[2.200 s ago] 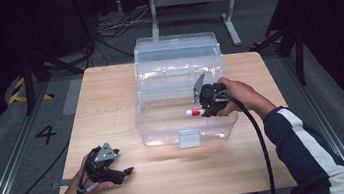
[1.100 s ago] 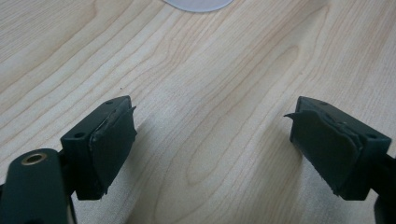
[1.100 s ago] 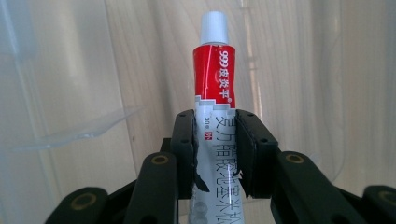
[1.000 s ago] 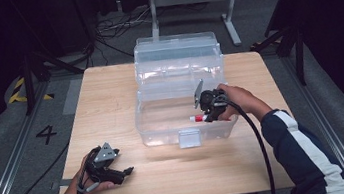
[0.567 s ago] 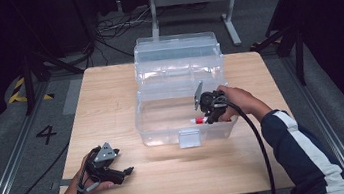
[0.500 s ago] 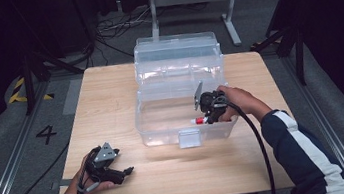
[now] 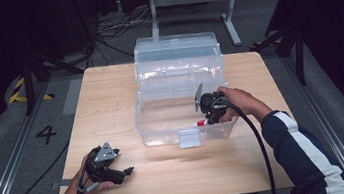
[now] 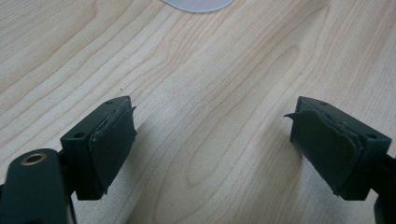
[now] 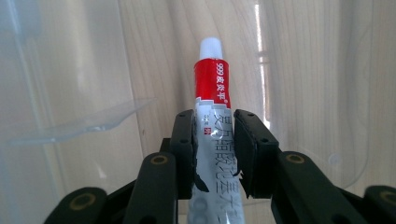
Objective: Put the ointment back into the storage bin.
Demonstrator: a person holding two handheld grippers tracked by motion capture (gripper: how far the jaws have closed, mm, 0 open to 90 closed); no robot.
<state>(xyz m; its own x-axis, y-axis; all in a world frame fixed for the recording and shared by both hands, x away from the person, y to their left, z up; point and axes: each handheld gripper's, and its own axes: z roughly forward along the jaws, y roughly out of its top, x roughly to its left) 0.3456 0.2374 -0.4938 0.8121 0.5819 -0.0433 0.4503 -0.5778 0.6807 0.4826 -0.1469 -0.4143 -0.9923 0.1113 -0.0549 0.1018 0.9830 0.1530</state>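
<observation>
Right gripper view: tube (image 9: 214, 140) in tongs (image 9: 214, 154), cap pointing away, lengthwise w/ jaws.

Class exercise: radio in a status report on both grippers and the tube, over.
Right gripper shut on tube, inside clear box. Left gripper open, idle over table. Nothing in the way.

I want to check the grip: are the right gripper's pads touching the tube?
Touching. In the right gripper view, both pads press against the sides of the tube.

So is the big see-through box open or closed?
Open. The clear box has its lid swung up behind it, and the right gripper holds a tube inside.
</observation>
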